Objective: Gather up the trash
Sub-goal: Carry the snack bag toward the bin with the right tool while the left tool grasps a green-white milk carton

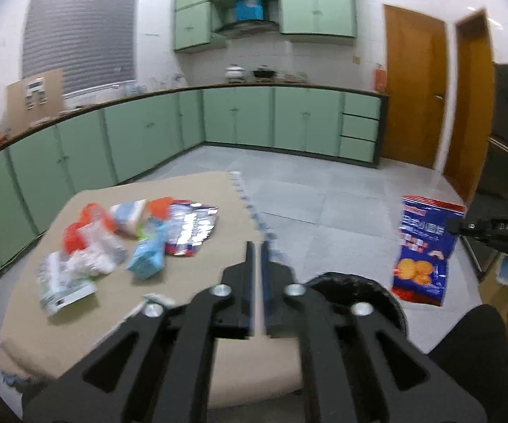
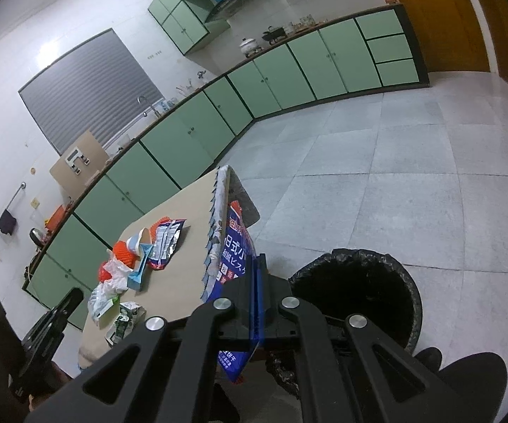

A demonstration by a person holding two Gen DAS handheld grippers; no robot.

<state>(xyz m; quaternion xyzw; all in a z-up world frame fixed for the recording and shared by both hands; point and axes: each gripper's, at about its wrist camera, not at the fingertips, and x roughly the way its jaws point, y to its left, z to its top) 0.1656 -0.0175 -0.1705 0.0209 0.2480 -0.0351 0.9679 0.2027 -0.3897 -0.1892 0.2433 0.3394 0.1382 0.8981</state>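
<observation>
My right gripper (image 2: 258,261) is shut on a blue biscuit bag (image 2: 234,246), held in the air beside the table's edge and left of the black-lined trash bin (image 2: 360,289). In the left wrist view the same bag (image 1: 421,250) hangs from the right gripper (image 1: 457,227) above the floor, to the right of the bin (image 1: 356,289). My left gripper (image 1: 257,246) is shut and empty, over the table's near right edge. A pile of wrappers lies on the table: a silver-blue foil bag (image 1: 190,229), a light blue carton (image 1: 148,257), orange mesh (image 1: 77,232) and white plastic (image 1: 95,257).
The beige table (image 1: 201,190) stands on a grey tiled floor. Green kitchen cabinets (image 1: 236,116) run along the back and left walls. Wooden doors (image 1: 412,88) stand at the right. A green-white packet (image 1: 63,289) lies near the table's left front.
</observation>
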